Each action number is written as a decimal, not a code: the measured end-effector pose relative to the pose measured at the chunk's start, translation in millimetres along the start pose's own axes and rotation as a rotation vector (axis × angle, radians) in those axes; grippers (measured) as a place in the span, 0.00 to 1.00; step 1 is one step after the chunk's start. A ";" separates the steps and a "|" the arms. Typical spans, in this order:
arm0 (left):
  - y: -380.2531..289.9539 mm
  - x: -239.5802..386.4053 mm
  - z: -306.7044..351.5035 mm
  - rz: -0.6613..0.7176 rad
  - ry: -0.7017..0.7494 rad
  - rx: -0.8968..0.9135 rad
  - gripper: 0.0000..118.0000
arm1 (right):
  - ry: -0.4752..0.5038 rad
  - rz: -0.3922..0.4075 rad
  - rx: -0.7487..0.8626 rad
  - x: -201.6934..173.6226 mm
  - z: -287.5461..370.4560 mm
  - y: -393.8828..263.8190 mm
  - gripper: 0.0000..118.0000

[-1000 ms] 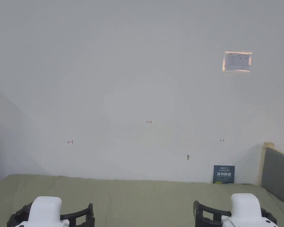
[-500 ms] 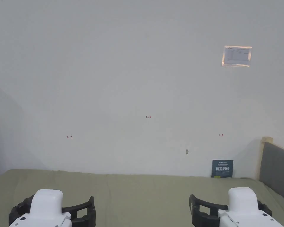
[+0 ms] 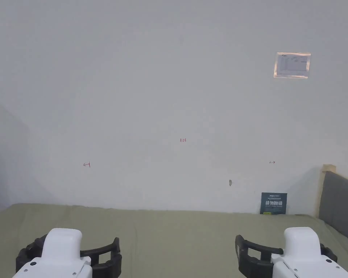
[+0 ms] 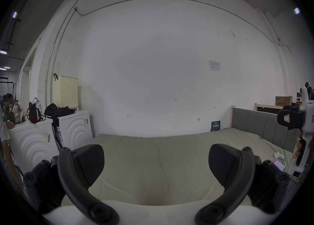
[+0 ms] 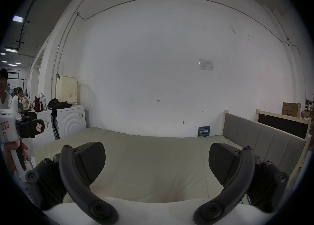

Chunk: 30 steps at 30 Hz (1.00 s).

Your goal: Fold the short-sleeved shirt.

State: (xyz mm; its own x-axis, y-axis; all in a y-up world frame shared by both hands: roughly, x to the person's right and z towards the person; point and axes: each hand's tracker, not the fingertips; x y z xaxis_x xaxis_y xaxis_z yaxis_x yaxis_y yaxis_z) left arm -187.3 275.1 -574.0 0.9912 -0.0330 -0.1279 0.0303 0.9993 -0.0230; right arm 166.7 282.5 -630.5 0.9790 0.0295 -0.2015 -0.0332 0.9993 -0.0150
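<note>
No shirt can be made out on the visible part of the bed (image 3: 177,231), so where it lies, how its long axis runs and which way it points cannot be told. The bed wears an olive-green cover with shallow creases and runs up to a white wall (image 3: 169,90).

Left gripper (image 4: 156,165): jaws wide apart, nothing between them, held above the near part of the bed. In the head view its white body sits low at left (image 3: 66,253).

Right gripper (image 5: 157,165): jaws likewise wide apart and empty, level with the left one, low at right in the head view (image 3: 300,253).

Grey padded headboard (image 3: 338,206) along the bed's right side. Small dark blue sign (image 3: 273,203) leaning against the wall at the bed's far edge. Paper sheet (image 3: 292,65) taped high on the wall. In the left gripper view, white washing machines (image 4: 74,128) left of the bed, with a cream perforated basket (image 4: 65,90) on top.
</note>
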 end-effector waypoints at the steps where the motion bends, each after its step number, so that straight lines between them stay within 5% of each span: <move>1: -0.1 0.0 0.0 0.001 -0.001 0.000 1.00 | 0.001 0.001 0.001 -0.1 0.0 0.1 1.00; 15: -0.9 0.2 -0.1 0.001 -0.004 -0.003 1.00 | 0.007 -0.006 -0.011 -1.6 -0.9 -1.1 1.00; 30: -2.5 1.5 -0.5 0.009 -0.008 -0.005 1.00 | -0.021 -0.117 -0.131 -1.7 -8.3 2.1 1.00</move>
State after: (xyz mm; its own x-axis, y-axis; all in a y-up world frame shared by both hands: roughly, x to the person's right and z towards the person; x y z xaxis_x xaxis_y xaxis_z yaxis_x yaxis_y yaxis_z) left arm -185.9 272.6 -574.7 0.9924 -0.0236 -0.1205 0.0205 0.9994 -0.0266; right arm 163.3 284.4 -638.3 0.9817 -0.0847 -0.1705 0.0563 0.9847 -0.1649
